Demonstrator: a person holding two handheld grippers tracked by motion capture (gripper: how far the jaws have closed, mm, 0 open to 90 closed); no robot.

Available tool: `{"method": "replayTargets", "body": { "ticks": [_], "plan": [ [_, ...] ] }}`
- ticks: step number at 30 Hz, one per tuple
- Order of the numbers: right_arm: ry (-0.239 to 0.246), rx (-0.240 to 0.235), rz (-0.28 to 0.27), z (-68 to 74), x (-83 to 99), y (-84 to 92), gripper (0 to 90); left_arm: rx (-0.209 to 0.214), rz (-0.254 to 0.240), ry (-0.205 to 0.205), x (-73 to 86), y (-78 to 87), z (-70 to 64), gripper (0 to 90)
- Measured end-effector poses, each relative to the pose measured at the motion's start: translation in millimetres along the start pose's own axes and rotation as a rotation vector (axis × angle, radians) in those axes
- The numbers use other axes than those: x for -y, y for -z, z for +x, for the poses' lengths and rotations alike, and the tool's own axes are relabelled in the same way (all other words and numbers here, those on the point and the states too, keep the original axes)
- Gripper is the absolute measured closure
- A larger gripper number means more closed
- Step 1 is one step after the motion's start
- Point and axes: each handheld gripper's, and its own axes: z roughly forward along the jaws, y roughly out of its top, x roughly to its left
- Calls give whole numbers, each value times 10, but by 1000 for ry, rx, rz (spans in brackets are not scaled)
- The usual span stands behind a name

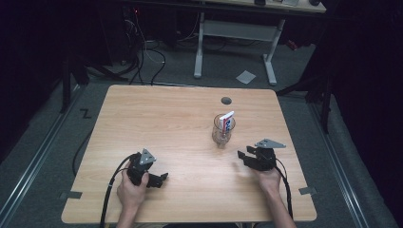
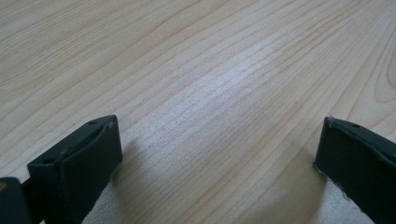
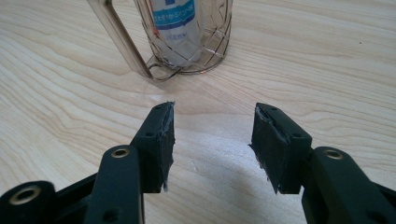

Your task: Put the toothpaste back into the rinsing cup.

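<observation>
The right claw (image 1: 244, 158) sits low over the worktop (image 1: 157, 123) just short of a clear plastic mug (image 1: 222, 132), its jaws apart with nothing between them, and from the right gripper view the step in hand looks like a reach for that mug (image 3: 187, 37). The mug stands upright on the right half of the worktop, near the round cable hole (image 1: 226, 100), with its handle (image 3: 122, 44) turned toward the right claw and a little to the left of the gap in that view. To do this well, the claw should probably slide forward level and shift slightly toward the handle so that one jaw passes inside the loop and the other outside, then close gently on the handle; the thin plastic and the light mug could tip or skid if a jaw nudges the wall first. Inside the mug stands a white tube with blue print (image 3: 177, 25), seemingly toothpaste, leaning so that its top pokes out above the rim (image 1: 228, 118), so any lift should stay upright and slow to keep it from toppling out. The left claw (image 1: 164, 178) rests well apart near the front left of the worktop, jaws wide and bare wood between them in the left gripper view
</observation>
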Motion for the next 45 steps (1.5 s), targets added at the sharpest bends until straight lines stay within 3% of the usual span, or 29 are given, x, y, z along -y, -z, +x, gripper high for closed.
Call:
{"method": "replayTargets", "body": {
  "ticks": [18, 24, 25, 45],
  "plan": [
    [20, 50, 31, 20, 32, -154, 471, -2, 0, 0, 0, 1, -1, 7],
    [33, 69, 79, 29, 70, -230, 446, -2, 0, 1, 1, 1, -2, 7],
    [53, 79, 77, 37, 71, -238, 443, -2, 0, 1, 1, 1, -2, 7],
    [50, 82, 77, 39, 71, -241, 435, 1, 1, -2, 10, 10, -16, 7]
  ]
}}
